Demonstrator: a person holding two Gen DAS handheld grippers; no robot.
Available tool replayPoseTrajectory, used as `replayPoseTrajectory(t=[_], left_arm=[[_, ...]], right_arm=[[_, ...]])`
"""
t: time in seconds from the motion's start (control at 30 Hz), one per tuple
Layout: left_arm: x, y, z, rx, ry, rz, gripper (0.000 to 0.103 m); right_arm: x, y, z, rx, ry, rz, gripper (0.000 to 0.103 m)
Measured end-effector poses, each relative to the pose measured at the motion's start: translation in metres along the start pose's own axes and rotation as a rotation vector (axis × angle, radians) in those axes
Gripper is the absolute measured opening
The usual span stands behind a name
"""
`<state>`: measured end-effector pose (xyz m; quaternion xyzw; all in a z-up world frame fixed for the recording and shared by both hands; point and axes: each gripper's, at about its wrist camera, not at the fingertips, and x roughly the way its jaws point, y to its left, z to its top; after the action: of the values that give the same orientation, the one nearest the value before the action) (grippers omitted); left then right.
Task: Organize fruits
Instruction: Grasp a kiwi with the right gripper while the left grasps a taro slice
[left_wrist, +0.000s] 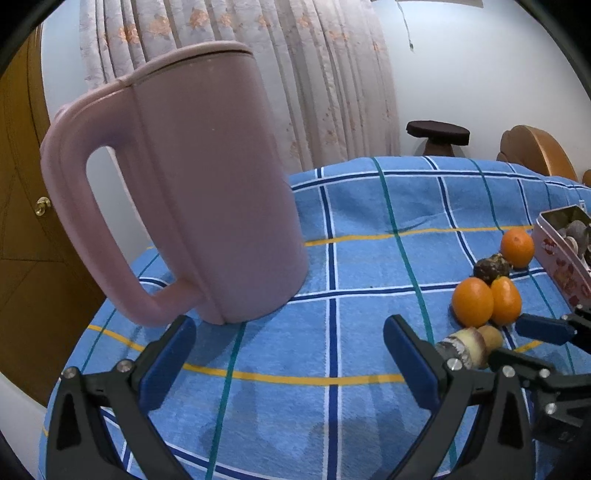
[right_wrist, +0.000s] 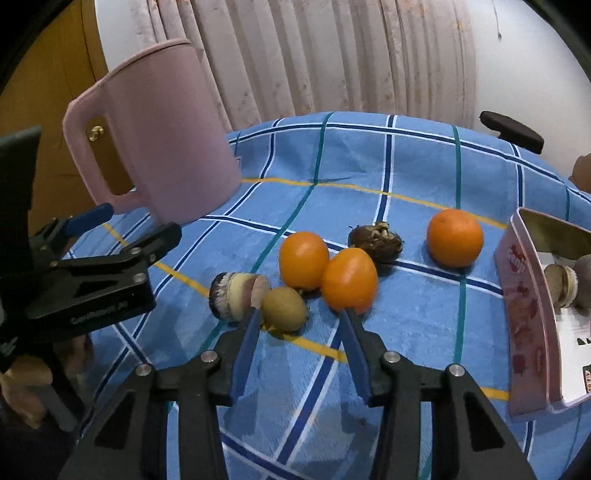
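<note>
Table edge: your blue checked tablecloth (right_wrist: 388, 173) curves away on the far side in front of the curtain (right_wrist: 332, 55); on the left it drops off just behind the pink jug (left_wrist: 192, 184).
Open room: a wide bare stretch of cloth lies between the jug and the fruit, and more beyond the fruit toward the far edge.
Tight side: the pink tin (right_wrist: 524, 321) stands close on the right, its near wall beside the fruit.
Fruit: two oranges (right_wrist: 303, 258) (right_wrist: 349, 278) touch each other mid-table; a third orange (right_wrist: 455, 237) sits apart nearer the tin, with a dark wrinkled fruit (right_wrist: 376, 238) between them.
Kiwi: the kiwi (right_wrist: 285, 308) lies in front of the two oranges, just beside a sliced pale piece with a dark end (right_wrist: 234, 295).
Right gripper: your right gripper (right_wrist: 299, 314) is partly open around the kiwi; the left pad meets the kiwi's side, the right pad tip sits at the foot of the nearer orange, so no firm grip shows.
Left gripper: your left gripper (left_wrist: 288, 350) stands wide open over bare cloth, holding nothing, its left finger near the jug's handle.
Hard to make out: the tin is cut off by the picture edge; the things inside it are only partly visible and I can't name them.
Your left hand (right_wrist: 22, 387): only its fingers show, at the picture's left edge.
</note>
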<state>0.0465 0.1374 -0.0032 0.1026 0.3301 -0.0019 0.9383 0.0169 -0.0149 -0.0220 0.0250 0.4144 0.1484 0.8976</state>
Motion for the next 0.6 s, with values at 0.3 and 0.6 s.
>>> replayPoseTrajectory(t=[0.3, 0.6], left_arm=[[0.001, 0.002, 0.0, -0.014, 0.004, -0.003, 0.103], [-0.003, -0.002, 0.0, -0.015, -0.018, -0.099, 0.103]], right_arm=[[0.023, 0.001, 0.009, 0.028, 0.054, 0.058, 0.041], [0.013, -0.005, 0.007, 0.042, 0.047, 0.122, 0.028]])
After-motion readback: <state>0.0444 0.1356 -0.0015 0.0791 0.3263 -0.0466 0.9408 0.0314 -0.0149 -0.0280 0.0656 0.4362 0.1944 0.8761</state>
